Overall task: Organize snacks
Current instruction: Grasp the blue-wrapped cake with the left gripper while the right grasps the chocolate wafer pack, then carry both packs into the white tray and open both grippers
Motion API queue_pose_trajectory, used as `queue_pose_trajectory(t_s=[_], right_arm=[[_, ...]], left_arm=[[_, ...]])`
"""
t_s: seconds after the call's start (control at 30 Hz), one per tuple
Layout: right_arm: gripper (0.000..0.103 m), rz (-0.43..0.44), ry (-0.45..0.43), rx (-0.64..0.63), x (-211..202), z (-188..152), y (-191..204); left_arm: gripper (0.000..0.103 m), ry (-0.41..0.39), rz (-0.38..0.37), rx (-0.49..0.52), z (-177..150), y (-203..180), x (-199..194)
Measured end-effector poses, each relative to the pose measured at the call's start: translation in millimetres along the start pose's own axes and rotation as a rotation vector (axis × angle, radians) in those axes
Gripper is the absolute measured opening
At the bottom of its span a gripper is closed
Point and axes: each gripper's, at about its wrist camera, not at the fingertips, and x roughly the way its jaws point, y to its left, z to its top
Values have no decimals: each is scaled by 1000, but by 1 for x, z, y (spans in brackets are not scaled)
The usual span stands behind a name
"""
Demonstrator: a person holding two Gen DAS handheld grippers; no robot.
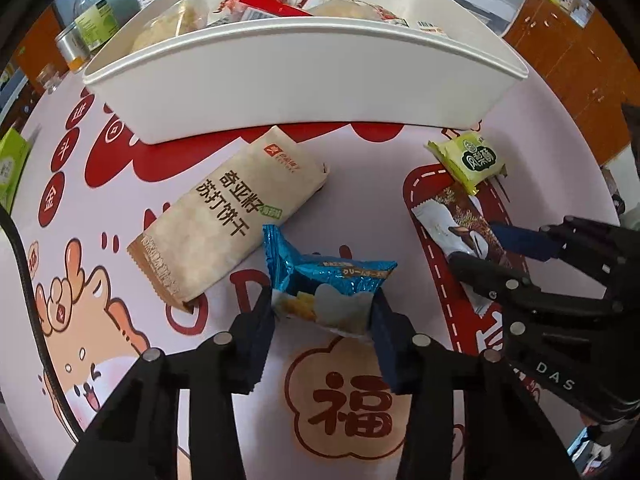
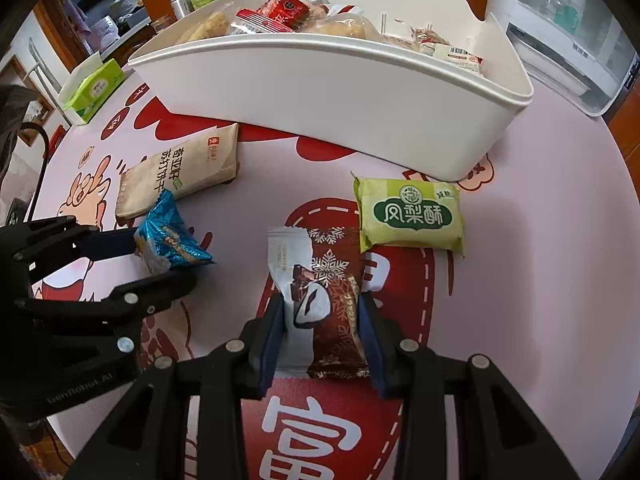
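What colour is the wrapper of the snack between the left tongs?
Shiny blue wrapper, with a white and yellow picture; the left wrist view shows it best.

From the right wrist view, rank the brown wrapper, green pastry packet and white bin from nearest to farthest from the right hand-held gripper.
1. Brown wrapper: between the right hand-held gripper fingers.
2. Green pastry packet: just beyond, to the right.
3. White bin: farthest, at the back of the table.

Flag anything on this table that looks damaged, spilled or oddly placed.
Nothing looks damaged or spilled. Each gripper sits around a sealed packet: left gripper on the blue snack, right gripper on the brown-and-white one. The cracker pack and green pastry lie loose outside the white bin.
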Motion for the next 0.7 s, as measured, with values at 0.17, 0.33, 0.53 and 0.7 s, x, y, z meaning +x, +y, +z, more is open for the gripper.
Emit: queue_pose_trajectory(t_s=[0.17, 0.33, 0.53, 0.7], right_arm=[[36, 18, 9, 14, -3, -3, -1], [36, 29, 7, 28, -10, -9, -2], [35, 38, -10, 36, -26, -15, 1], [35, 43, -43, 31, -47, -16, 3]], left_arm=[[41, -17, -20, -24, -6, 3, -15], [41, -46, -22, -10, -10, 0, -41], [41, -79, -21, -23, -15, -10, -63], [41, -112, -7, -26, -21, -10, -90]])
